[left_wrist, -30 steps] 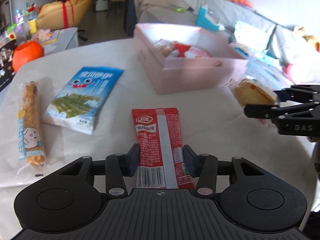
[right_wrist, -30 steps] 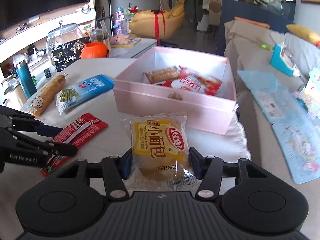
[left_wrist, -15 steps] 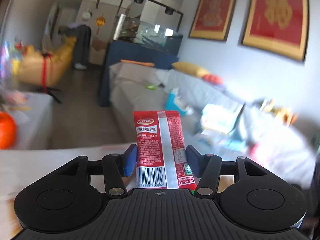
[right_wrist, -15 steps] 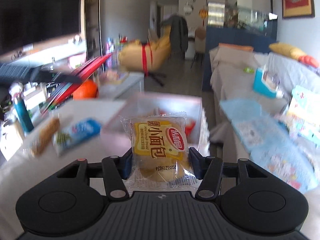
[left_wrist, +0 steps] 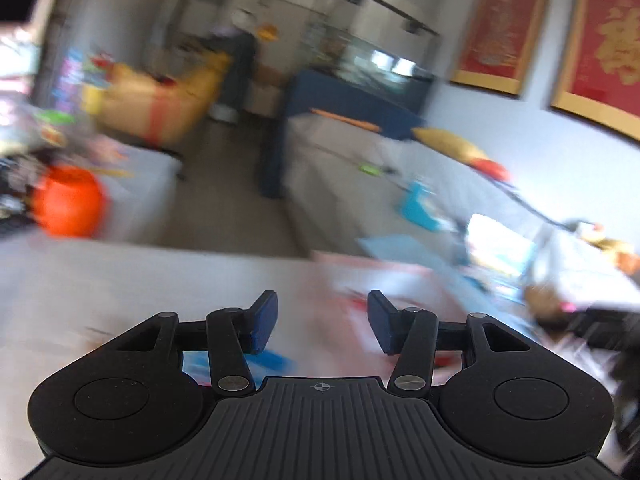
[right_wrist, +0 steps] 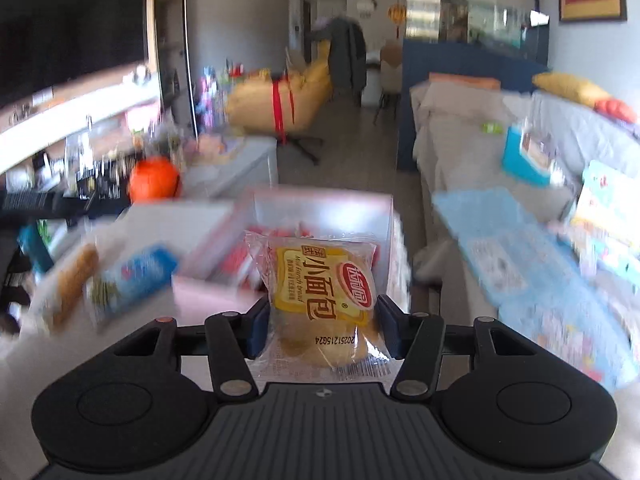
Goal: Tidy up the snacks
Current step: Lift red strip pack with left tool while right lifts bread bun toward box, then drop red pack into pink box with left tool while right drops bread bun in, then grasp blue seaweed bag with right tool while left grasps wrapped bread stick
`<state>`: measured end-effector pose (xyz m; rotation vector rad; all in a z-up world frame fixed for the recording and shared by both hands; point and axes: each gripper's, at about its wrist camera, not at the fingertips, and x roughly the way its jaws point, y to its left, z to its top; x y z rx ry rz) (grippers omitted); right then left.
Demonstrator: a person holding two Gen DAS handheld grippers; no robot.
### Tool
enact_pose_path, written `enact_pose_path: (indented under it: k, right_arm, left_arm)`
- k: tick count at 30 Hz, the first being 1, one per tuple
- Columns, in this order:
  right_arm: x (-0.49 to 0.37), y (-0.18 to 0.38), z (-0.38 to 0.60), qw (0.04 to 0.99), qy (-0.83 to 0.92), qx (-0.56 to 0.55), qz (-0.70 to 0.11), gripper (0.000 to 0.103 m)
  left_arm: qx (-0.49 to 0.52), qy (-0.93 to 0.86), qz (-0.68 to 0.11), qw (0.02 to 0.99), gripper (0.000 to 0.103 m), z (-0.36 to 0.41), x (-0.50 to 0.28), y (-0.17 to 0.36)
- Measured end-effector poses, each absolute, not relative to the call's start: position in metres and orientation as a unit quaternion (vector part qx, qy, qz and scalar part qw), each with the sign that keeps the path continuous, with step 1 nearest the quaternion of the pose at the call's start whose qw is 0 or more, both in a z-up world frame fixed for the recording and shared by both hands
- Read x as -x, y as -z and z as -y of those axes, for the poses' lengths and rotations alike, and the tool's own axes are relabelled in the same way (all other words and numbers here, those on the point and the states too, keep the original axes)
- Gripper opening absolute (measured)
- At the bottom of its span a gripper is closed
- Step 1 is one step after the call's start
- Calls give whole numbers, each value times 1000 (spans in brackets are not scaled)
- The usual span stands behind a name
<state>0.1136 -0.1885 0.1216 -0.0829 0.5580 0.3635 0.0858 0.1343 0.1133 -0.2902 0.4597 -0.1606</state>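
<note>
My left gripper (left_wrist: 320, 308) hangs above the white table (left_wrist: 120, 280), its jaws closing with nothing between them. Ahead and to its right lies the pink box (left_wrist: 380, 276), heavily blurred. In the right wrist view my right gripper (right_wrist: 323, 328) is shut on a small bread packet (right_wrist: 320, 288), yellow-labelled in clear wrap, held above the near wall of the pink box (right_wrist: 320, 204). Blurred red packets (right_wrist: 236, 260) lie inside the box. A blue seaweed packet (right_wrist: 132, 276) and a long biscuit roll (right_wrist: 72, 284) lie on the table left of the box.
An orange ball (right_wrist: 154, 180) sits at the table's far left by cluttered shelves. A grey sofa (right_wrist: 460, 128) with cushions and a light blue mat (right_wrist: 500, 248) runs along the right. Both views are motion-blurred.
The red packet that my left gripper held is gone from between its fingers, and that gripper has swung up and tilted. My right gripper has risen towards the box with the bread packet.
</note>
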Motion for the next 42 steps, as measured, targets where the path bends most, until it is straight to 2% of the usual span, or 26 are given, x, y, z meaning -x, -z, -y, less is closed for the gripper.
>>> enact_pose_path:
  k: [3,4,6,9,13,14,20,24,28,30,31,32,36,38,41,42]
  right_arm:
    - [-143,-163,165,955,-186,50,-226,57]
    - [-157,-174,153,958,-180,60,-216,73]
    - [-186,-184,127,958,-156,92,-222,93]
    - [-205,-173,102,947,-161,77,-267,93]
    - [-188,-142,73,907,-261,18,-330,93]
    - [-183,-135,60,896,-280,17,-344,93]
    - [-176,-95,-25,844,-322,51,-426,93]
    - [-197,-58,-59,810,-290,31,-509,93]
    - [-203,-51,-86,838,-240,37,-490,93]
    - [-214,-45,-100,830,-235,20,-506,94]
    - [-219,-38,-107,821,-232,8,-522,102]
    - [-221,-35,-113,824,-223,6,-521,103]
    - [-204,-31,-134,842,-225,66,-486,103]
    - [-190,-30,-129,846,-235,105,-467,98]
    - [-156,-35,-115,844,-279,154,-431,75]
    - [-144,-37,-108,841,-295,168,-422,63]
  left_arm:
    - [152,-8,-250,956,54,-167,-86,-120]
    - [153,-30,-265,952,54,-176,-86,-118]
    - [152,-50,-288,944,54,-185,-82,-106]
    - [149,-55,-333,930,54,-191,-81,-78]
    - [127,-66,-369,918,52,-192,-83,-42]
    - [118,-69,-371,919,46,-191,-81,-37]
    - [98,-64,-348,930,36,-192,-43,-31]
    - [104,-47,-350,930,35,-194,-19,-32]
    - [121,-37,-351,928,35,-197,-2,-30]
    - [135,-38,-348,927,35,-202,3,-30]
    - [141,-41,-346,927,35,-204,5,-29]
    - [146,-43,-345,926,35,-206,5,-28]
    - [165,-47,-341,924,37,-210,11,-27]
    - [169,-47,-340,924,37,-210,11,-26]
    - [168,-45,-341,924,36,-208,10,-25]
    - [166,-43,-343,924,36,-206,10,-25]
